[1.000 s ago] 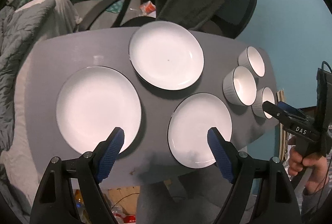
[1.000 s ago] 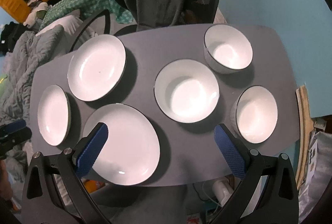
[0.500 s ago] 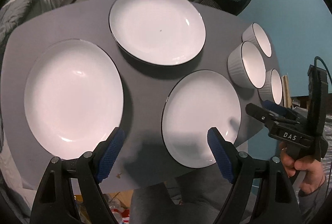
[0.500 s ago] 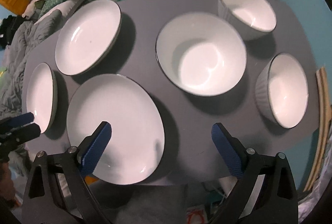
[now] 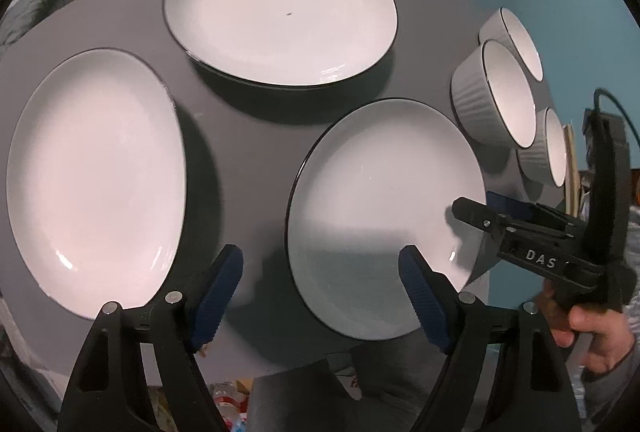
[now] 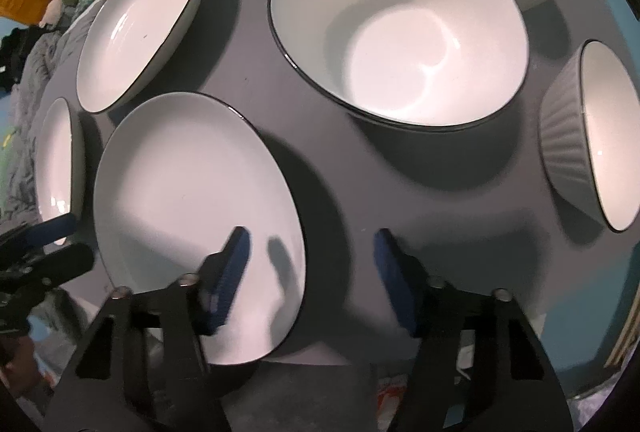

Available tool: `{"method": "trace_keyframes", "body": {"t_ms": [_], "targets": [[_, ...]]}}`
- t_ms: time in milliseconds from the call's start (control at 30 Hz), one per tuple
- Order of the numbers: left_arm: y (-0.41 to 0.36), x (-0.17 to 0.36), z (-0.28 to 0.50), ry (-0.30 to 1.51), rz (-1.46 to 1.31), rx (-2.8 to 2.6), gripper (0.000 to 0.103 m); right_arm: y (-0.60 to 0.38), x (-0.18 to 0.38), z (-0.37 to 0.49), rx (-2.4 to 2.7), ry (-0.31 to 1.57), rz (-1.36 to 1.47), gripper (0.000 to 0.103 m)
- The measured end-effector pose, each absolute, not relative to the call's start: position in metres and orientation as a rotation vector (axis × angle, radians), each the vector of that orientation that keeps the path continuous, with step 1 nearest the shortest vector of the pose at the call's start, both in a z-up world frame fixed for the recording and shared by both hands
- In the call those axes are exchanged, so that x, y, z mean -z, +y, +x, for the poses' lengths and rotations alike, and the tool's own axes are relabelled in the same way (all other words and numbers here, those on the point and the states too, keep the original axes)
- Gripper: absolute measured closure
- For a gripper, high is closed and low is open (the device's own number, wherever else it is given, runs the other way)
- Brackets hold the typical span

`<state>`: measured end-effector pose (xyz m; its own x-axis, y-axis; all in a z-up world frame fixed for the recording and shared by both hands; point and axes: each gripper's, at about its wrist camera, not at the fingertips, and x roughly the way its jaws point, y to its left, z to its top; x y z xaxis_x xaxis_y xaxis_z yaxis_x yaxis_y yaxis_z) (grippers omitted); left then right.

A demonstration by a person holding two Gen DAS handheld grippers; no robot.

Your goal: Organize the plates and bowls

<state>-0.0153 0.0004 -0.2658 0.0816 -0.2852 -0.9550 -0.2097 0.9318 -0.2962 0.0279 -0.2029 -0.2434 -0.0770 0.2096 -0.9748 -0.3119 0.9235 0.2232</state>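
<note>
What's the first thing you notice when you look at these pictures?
Three big white plates with dark rims fill the gray table, the nearest plate right ahead. Three ribbed white bowls cluster at the table's right edge. The right gripper straddles the nearest plate's right rim, jaws open, and the left gripper is open too.

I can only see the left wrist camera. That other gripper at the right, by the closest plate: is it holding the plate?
Observer: No. In the right wrist view the right gripper is open, with one finger above the nearest plate and the other above bare table.
Operator: And the bowls? I only see them side-on.
Observer: The middle bowl is empty right down to its bottom.
</note>
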Motion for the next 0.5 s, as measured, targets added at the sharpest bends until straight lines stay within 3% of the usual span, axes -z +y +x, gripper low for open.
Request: {"method": "trace_keyframes", "body": {"t_ms": [67, 267, 367, 500], "targets": [[0.002, 0.270, -0.015, 1.511, -0.411, 0.050, 0.036, -0.205, 0.244, 0.027, -0.449, 1.602, -0.077, 0.052], [0.004, 0.288, -0.012, 1.570, -0.465, 0.043, 0.060, -0.209, 0.241, 0.031, -0.507, 1.638, -0.061, 0.069], [0.007, 0.292, -0.011, 1.582, -0.474, 0.045, 0.066, -0.217, 0.246, 0.030, -0.529, 1.655, -0.055, 0.078], [0.013, 0.297, -0.009, 1.597, -0.494, 0.043, 0.071, -0.224, 0.249, 0.028, -0.556, 1.665, -0.070, 0.078]]}}
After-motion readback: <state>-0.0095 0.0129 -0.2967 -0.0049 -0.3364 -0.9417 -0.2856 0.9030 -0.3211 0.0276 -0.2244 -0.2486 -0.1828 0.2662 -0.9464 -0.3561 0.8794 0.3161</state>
